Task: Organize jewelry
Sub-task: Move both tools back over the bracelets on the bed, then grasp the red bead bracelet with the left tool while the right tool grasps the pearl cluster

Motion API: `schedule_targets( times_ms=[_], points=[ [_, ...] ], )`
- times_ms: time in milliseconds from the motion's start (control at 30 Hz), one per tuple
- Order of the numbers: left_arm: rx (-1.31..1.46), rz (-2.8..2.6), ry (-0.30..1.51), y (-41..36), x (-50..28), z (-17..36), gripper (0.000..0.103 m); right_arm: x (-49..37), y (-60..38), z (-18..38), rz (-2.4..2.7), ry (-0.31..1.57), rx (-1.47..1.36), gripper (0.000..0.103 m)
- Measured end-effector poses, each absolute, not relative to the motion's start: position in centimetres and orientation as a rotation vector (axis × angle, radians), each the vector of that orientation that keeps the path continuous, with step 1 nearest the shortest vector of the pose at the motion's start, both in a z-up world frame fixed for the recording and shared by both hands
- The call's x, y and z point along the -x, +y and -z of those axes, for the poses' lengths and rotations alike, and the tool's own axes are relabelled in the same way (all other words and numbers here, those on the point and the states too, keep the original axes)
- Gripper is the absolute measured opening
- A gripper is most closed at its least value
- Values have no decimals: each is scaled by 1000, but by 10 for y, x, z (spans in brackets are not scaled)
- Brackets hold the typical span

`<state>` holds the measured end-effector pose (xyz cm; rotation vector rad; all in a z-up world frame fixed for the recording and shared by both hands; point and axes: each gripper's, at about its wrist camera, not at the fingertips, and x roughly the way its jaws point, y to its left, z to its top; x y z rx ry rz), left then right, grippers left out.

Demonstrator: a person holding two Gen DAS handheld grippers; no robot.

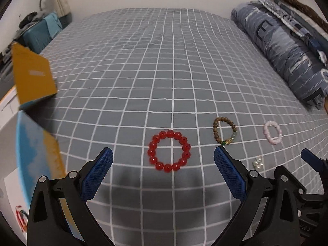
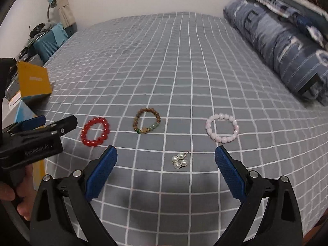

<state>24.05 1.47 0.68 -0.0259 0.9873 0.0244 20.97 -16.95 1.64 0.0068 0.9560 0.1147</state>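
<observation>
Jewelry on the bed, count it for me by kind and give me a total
Bead bracelets: 3, the red bracelet, the brown wooden bracelet and the pink bracelet
Pearl cluster pieces: 1, the pearl cluster
Total: 4

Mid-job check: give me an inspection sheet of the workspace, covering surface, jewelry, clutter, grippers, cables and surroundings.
Surface: grey checked bedsheet, flat.
Job's things: red bead bracelet, brown bead bracelet, pink bead bracelet lie in a row, apart; pearl cluster lies nearer, separate.
Clutter: yellow box at the bed's left edge.
Grippers: left gripper open, the red bracelet ahead between its fingers; right gripper open, the pearls ahead; both empty.
Cables: nothing seen.
Surroundings: folded blue quilt along the right; teal case beyond the left edge.
</observation>
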Motion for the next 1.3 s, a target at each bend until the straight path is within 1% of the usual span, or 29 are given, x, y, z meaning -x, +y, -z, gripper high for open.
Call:
schedule_targets(
  times_ms=[233, 467, 667, 700, 733, 800, 900, 933, 967, 1000, 1033, 1067, 1100, 1133, 1200, 1233, 1267, 1300],
  points=[
    [35, -21, 1032, 12, -260, 25, 97, -232, -177, 24, -112, 1028, -17, 92],
    [22, -35, 1058, 10, -269, 46, 97, -240, -178, 44, -144, 1046, -33, 91],
    [12, -48, 1068, 10, -277, 60, 97, -241, -179, 54, -157, 1062, -32, 80],
    [11, -50, 1070, 9, -278, 62, 97, -241, -179, 57, -155, 1069, -33, 76],
    [10, -47, 1075, 9, -279, 66, 97, -242, -178, 60, -153, 1074, -33, 70],
    [4, -46, 1086, 9, -283, 73, 97, -244, -179, 67, -151, 1094, -33, 65],
    [-4, -45, 1093, 9, -286, 80, 96, -246, -180, 73, -146, 1093, -34, 62],
    [-8, -46, 1091, 9, -287, 81, 96, -245, -181, 74, -142, 1089, -36, 58],
    [-8, -47, 1088, 9, -287, 82, 92, -244, -182, 75, -136, 1087, -37, 55],
    [-7, -45, 1087, 9, -287, 83, 86, -242, -184, 76, -129, 1086, -41, 47],
    [-8, -43, 1085, 8, -286, 83, 83, -241, -187, 76, -122, 1086, -43, 39],
    [-5, -39, 1083, 7, -286, 82, 73, -242, -190, 76, -114, 1088, -46, 35],
    [1, -32, 1083, 7, -284, 81, 64, -242, -192, 76, -108, 1090, -48, 27],
    [2, -36, 1080, 7, -283, 80, 58, -241, -195, 76, -104, 1093, -52, 22],
    [-1, -34, 1075, 7, -280, 78, 38, -243, -196, 77, -99, 1094, -57, 13],
    [2, -29, 1070, 7, -278, 77, 33, -243, -197, 76, -97, 1094, -56, 11],
    [2, -30, 1068, 8, -278, 76, 27, -242, -198, 76, -100, 1093, -58, 10],
    [6, -31, 1062, 9, -277, 75, 27, -241, -199, 75, -101, 1090, -64, 10]
  ],
)
